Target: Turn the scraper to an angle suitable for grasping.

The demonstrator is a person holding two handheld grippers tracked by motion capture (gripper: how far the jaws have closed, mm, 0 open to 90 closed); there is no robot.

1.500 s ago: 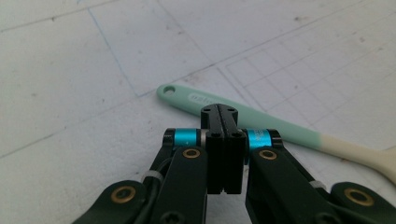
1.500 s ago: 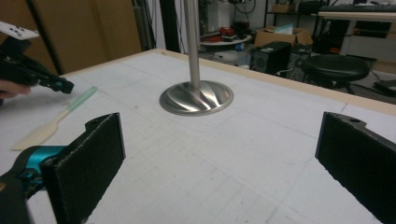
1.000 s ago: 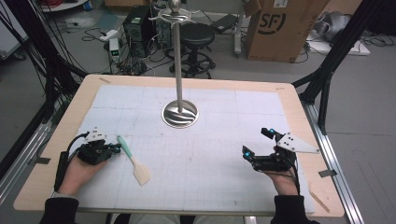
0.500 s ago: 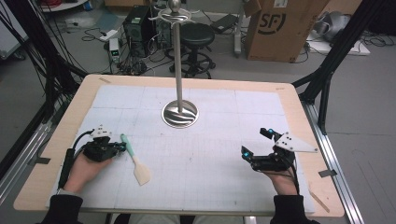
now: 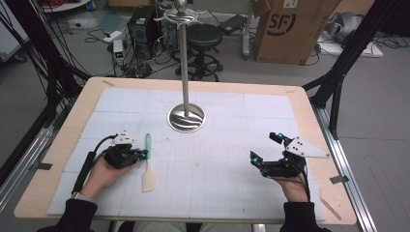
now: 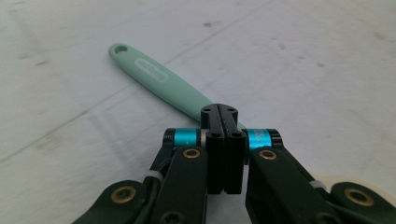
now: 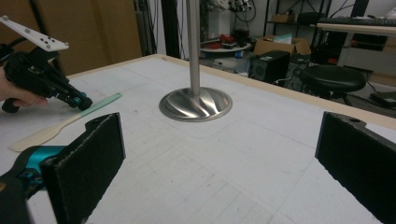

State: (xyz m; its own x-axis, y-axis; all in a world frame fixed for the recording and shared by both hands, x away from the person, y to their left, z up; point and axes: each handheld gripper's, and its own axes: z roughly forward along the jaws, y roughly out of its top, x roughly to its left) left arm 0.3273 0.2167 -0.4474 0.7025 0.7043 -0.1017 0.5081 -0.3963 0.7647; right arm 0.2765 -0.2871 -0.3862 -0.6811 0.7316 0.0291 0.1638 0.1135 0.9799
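On the white mat (image 5: 217, 193) that covers the table (image 5: 63, 145), the tall steel stand (image 5: 186, 118) rises from its round base at centre, well apart from both hands. Over on the near left lies the spatula (image 5: 149, 164), mint-green handle pointing away, pale blade nearest the person. The left gripper (image 5: 140, 154) has its jaws pressed together, tips right at the handle, gripping nothing. The right gripper (image 5: 266, 154) waits wide open, empty. That spatula looks light and flat, handle stiff and smooth, blade likely a bit bendy — best pinched mid-handle, edge to edge, where slipping seems least likely.
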